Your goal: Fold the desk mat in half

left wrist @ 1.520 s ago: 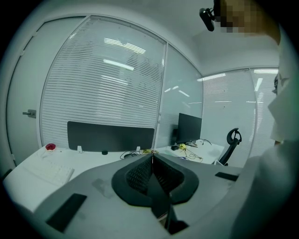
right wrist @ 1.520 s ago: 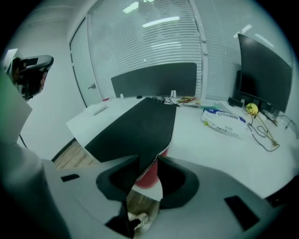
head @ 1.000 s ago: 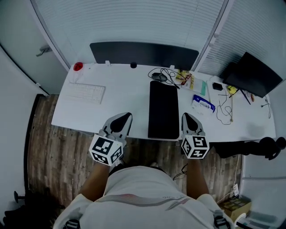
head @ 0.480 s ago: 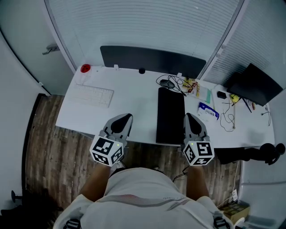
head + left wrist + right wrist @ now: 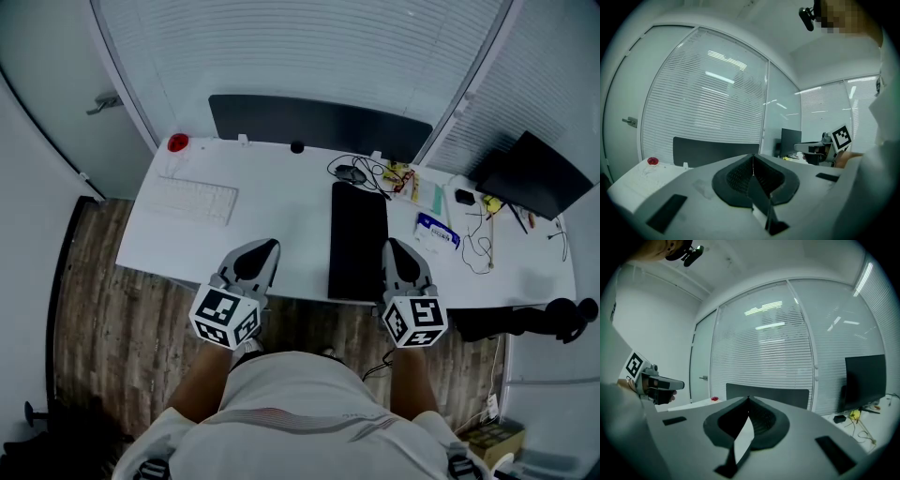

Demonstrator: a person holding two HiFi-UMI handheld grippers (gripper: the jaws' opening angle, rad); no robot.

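Note:
The black desk mat (image 5: 358, 242) lies on the white desk (image 5: 281, 202) as a narrow strip that runs from the cables down to the front edge. My left gripper (image 5: 265, 246) hovers over the desk's front edge, well to the left of the mat, with its jaws shut and empty (image 5: 753, 155). Just right of the mat's near end, my right gripper (image 5: 393, 246) is also shut with nothing in it (image 5: 748, 398). Neither gripper touches the mat. Both gripper views point level across the room and do not show the mat.
A white keyboard (image 5: 195, 200) and a red object (image 5: 178, 142) sit at the desk's left. A dark panel (image 5: 319, 122) stands along the back edge. A mouse with cables (image 5: 352, 173), a blue-and-white packet (image 5: 437, 232) and a black monitor (image 5: 534, 176) crowd the right side.
The head view shifted slightly a second ago and has held still since. Both grippers stay shut near the front edge, and the mat has not moved.

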